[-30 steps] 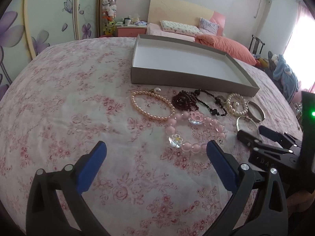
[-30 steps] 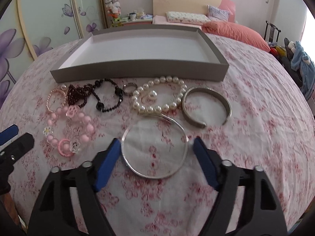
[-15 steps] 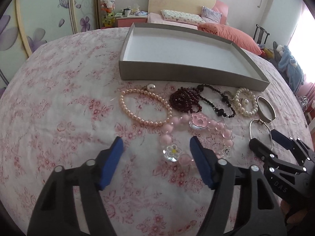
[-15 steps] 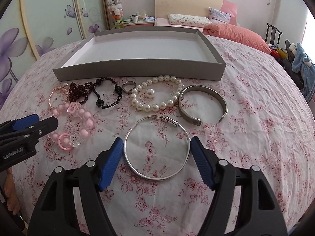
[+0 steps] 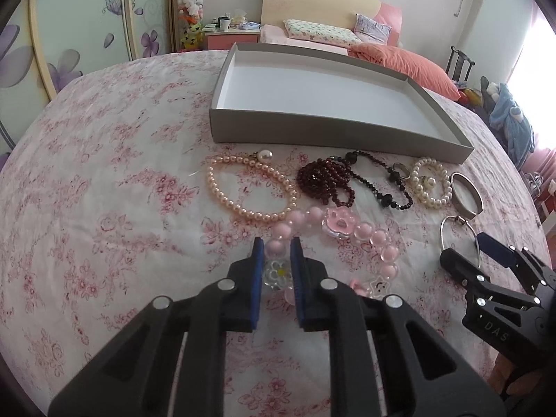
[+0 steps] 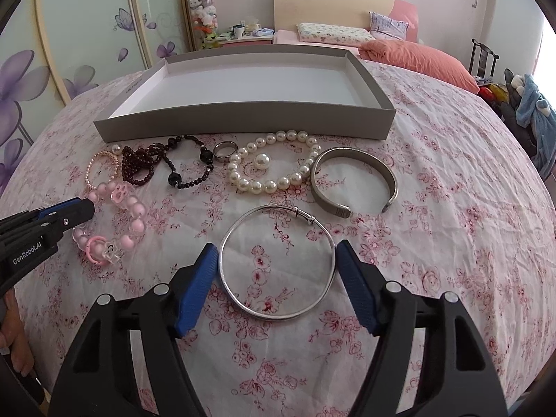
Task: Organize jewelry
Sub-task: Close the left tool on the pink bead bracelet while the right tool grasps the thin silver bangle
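Item: pink bead bracelet [image 5: 333, 239], on the floral cloth [image 5: 104, 208] in front of the tray [image 5: 312, 135], just beside the pearl strand [image 5: 243, 191]. Left gripper [image 5: 277, 253]: jaws drawn in on one pink bead next to the clear flower charm, apparently pinching it (contact on the far side is hidden). Handling: hold the bead firmly and lift straight up so the loop hangs free of the pearl strand, then carry it over the tray's near wall before letting go; round beads likely slip, so a slow lift is safer. Item: silver bangle [image 6: 278, 264], flat on the cloth. Right gripper [image 6: 276, 260]: jaws spread wide, one either side of the bangle, not yet pressing it. Tray holds nothing so far.
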The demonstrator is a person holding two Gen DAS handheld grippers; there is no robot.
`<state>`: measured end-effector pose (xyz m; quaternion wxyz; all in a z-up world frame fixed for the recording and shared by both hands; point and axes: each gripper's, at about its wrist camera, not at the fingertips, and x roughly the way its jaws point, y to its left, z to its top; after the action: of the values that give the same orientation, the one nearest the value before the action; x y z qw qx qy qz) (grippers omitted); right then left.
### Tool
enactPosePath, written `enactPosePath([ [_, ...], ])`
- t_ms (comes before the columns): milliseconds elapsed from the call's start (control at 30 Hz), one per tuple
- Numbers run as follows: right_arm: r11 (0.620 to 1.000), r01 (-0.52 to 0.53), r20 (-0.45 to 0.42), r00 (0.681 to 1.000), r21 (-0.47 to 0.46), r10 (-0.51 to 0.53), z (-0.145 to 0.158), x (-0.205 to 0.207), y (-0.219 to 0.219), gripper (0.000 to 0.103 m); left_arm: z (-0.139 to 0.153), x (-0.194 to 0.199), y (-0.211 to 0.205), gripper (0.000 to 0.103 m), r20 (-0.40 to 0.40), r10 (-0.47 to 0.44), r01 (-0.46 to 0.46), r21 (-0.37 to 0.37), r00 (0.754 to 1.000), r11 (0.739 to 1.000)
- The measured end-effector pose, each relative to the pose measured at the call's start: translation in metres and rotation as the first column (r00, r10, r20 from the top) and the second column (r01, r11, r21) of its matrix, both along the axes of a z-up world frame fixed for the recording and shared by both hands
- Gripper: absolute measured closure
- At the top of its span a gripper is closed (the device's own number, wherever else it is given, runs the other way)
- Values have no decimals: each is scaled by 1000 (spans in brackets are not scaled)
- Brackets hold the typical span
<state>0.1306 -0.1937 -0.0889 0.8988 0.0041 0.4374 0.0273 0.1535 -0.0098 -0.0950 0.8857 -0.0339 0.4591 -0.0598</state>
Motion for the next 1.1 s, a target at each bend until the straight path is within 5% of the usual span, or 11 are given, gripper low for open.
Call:
enactPosePath([
  [767,998,4,69,998,57,-8,13,-14,-5,33,48,-38,-2,90,216,-86,126,-178,973,976],
  [1100,998,6,71,997,62,-11,13,-14,-7,33,49,-38,-1,90,229,-80,120,-167,970,979],
])
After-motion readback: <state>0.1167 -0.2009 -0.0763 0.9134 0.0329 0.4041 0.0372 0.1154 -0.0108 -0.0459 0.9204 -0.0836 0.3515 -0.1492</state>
